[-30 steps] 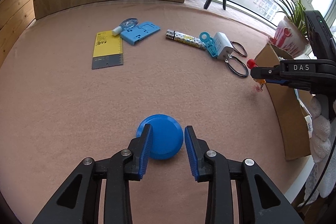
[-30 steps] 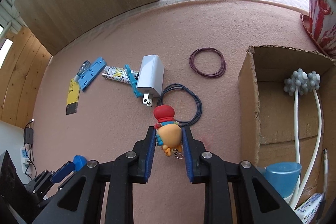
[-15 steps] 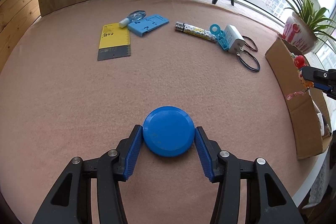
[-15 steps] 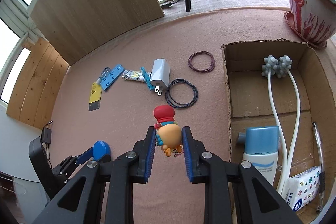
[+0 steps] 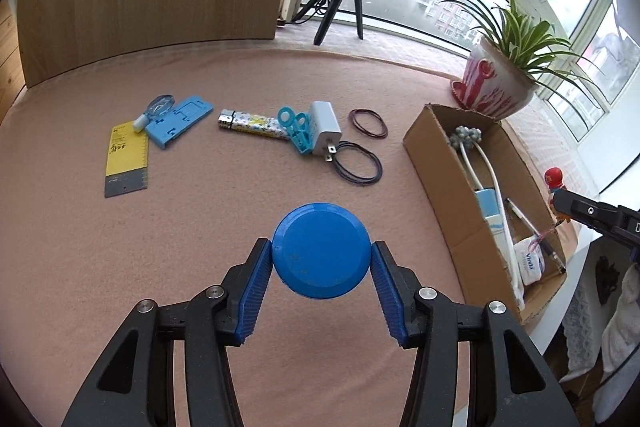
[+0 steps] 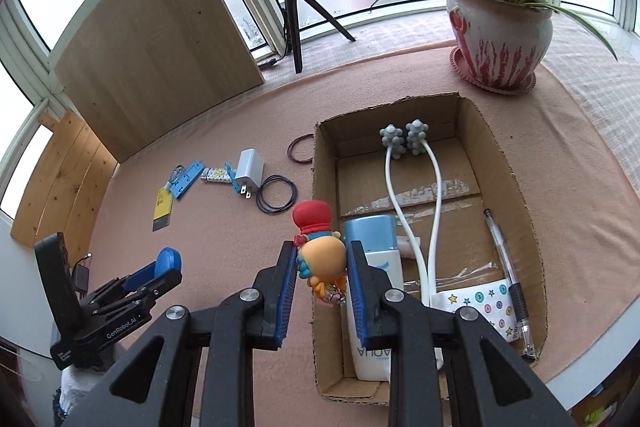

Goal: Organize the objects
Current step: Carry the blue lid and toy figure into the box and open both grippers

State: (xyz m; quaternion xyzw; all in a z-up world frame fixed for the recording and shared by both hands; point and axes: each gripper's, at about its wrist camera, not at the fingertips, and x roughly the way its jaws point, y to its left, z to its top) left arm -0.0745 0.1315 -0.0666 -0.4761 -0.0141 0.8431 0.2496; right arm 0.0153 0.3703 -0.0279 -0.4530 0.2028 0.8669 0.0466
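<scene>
Left tool point(image 5: 322, 261) clamped on blue disc point(image 5: 321, 250), jaws pressing both sides, disc lifted off pink bench point(image 5: 200, 227). Mid-bench: yellow card point(image 5: 126, 159), white charger point(image 5: 326, 130), cable loops point(image 5: 357, 167). Right tool point(image 6: 321, 277) clenched on cartoon figurine point(image 6: 320, 251), hovering at left wall of cardboard box point(image 6: 324, 187), white tube point(image 6: 374, 291) beneath.

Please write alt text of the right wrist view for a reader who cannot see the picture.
The right gripper holds a small toy figure with a red hat over the near left edge of an open cardboard box. The box holds a blue-capped bottle, a white massager and a pen. More small items lie on the pink cloth.
</scene>
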